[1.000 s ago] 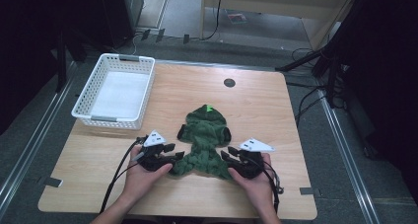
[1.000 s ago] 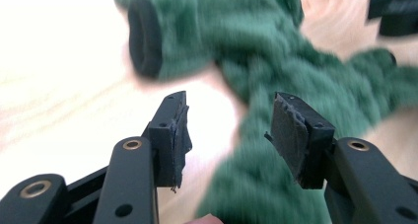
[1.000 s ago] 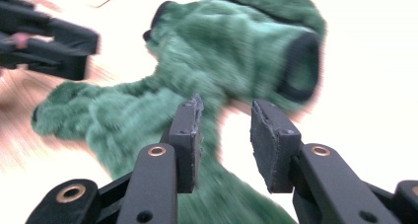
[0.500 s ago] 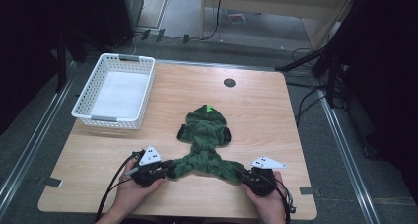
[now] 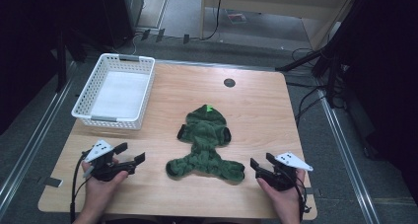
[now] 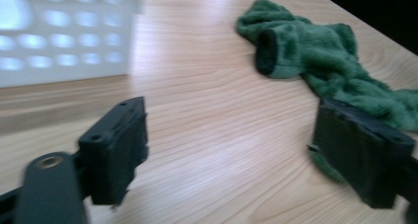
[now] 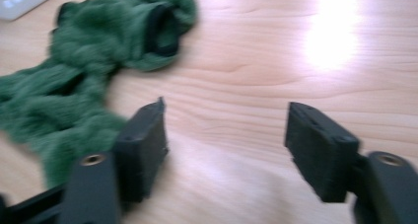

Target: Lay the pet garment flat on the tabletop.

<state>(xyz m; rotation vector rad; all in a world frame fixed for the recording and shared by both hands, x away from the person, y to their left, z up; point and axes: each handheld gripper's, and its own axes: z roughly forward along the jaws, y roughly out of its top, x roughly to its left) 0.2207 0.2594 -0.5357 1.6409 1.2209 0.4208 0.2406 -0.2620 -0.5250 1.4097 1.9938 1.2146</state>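
1. Dark room all round, and a pale wooden tabletop (image 5: 256, 105) carries everything; a white plastic lattice basket (image 5: 116, 92) sits empty, well off to the left of the garment.
2. Centre stage: a small fuzzy green hooded garment (image 5: 206, 144) lies flat, hood pointing away from the person, both legs spread toward the near edge.
3. Left tool (image 5: 132, 154) sits clear of the garment's left leg, jaws standing apart after just opening, nothing between them but bare wood (image 6: 226, 135).
4. Right tool (image 5: 260, 162) mirrors it just off the right leg, jaws likewise just opened and holding nothing (image 7: 224, 150).
5. My read: the spreading-out looks done, with the garment smooth and released.
6. Left to do, I'd guess: folding it or carrying it over to the basket, which holds nothing yet.
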